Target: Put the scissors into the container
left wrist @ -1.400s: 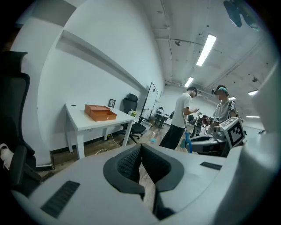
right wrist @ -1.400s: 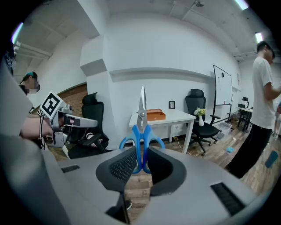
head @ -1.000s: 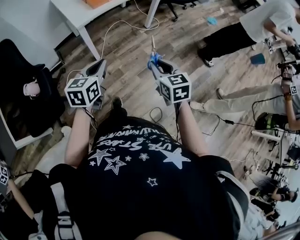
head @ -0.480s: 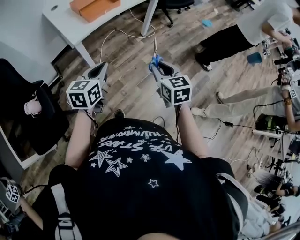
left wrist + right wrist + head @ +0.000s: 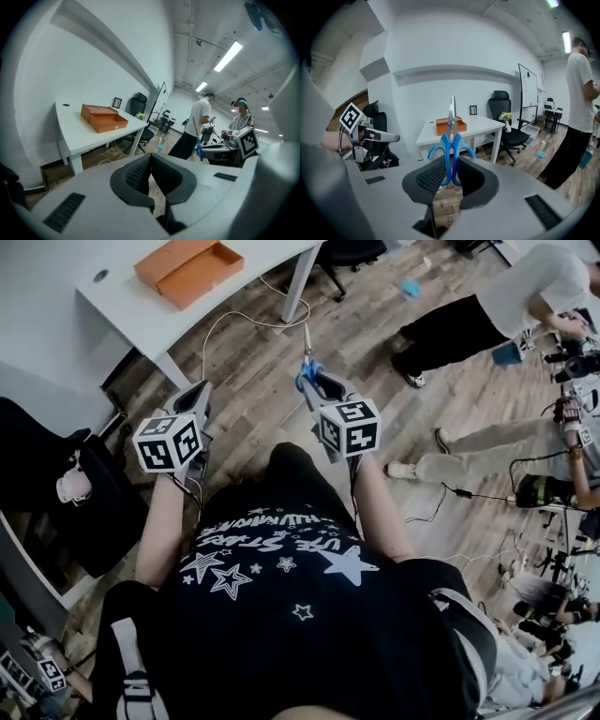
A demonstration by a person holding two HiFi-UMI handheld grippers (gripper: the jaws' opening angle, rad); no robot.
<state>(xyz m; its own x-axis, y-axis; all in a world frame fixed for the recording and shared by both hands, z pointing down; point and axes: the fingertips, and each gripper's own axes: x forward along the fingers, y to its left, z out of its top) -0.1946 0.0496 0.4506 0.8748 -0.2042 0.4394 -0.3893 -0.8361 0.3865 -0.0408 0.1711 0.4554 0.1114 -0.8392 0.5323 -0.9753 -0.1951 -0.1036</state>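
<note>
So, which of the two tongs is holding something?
The right tongs: they are shut on the blue handles of the scissors. The left tongs are shut on nothing.

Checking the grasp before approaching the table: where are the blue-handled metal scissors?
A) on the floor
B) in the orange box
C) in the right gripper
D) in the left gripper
C: the right gripper is shut on the blue-handled metal scissors, blades pointing away.

White counter (image 5: 127, 317), open orange container (image 5: 188, 269) lying on top near the edge. Wood floor (image 5: 258, 395) below, white cable (image 5: 234, 315) across it.
</note>
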